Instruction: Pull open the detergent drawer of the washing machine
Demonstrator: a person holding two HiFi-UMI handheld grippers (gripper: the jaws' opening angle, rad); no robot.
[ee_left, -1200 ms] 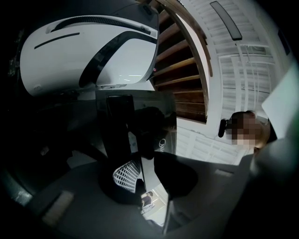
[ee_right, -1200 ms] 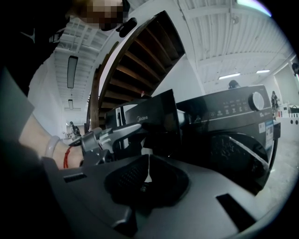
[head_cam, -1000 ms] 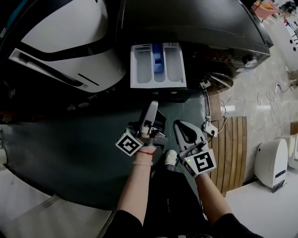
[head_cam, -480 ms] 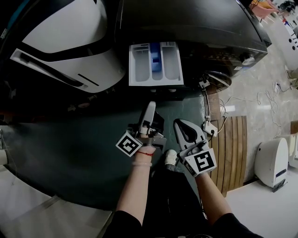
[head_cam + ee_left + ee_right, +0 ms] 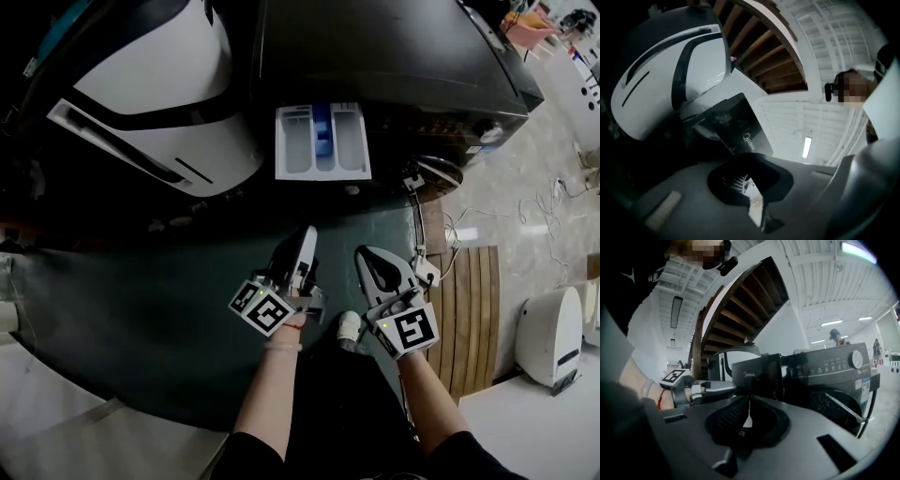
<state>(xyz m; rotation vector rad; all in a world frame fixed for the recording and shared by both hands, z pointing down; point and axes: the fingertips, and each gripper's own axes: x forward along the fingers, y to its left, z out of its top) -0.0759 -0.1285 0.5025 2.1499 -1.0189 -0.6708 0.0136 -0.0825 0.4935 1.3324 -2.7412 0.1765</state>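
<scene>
The black washing machine (image 5: pixel 394 56) stands at the top of the head view, with its white and blue detergent drawer (image 5: pixel 322 141) pulled out toward me. Both grippers hang well short of the drawer, touching nothing. My left gripper (image 5: pixel 307 234) points at the drawer, its jaws closing shut with nothing between them. My right gripper (image 5: pixel 366 255) is beside it, also shut and empty. The right gripper view shows the drawer's dark front panel (image 5: pixel 757 376) ahead of the jaws (image 5: pixel 749 416), and the left gripper (image 5: pixel 708 391) at the left. In the left gripper view (image 5: pixel 750 183), the panel (image 5: pixel 740 129) appears tilted.
A large white and black appliance (image 5: pixel 159 94) stands left of the washer. A wooden slatted platform (image 5: pixel 469 300) with a plug and cables (image 5: pixel 427 267) lies at the right, and a white device (image 5: pixel 548 328) further right. I stand on a dark green mat (image 5: pixel 141 300).
The left gripper has rolled about its own axis and shifted slightly. The right gripper has risen a little. The drawer stays pulled out.
</scene>
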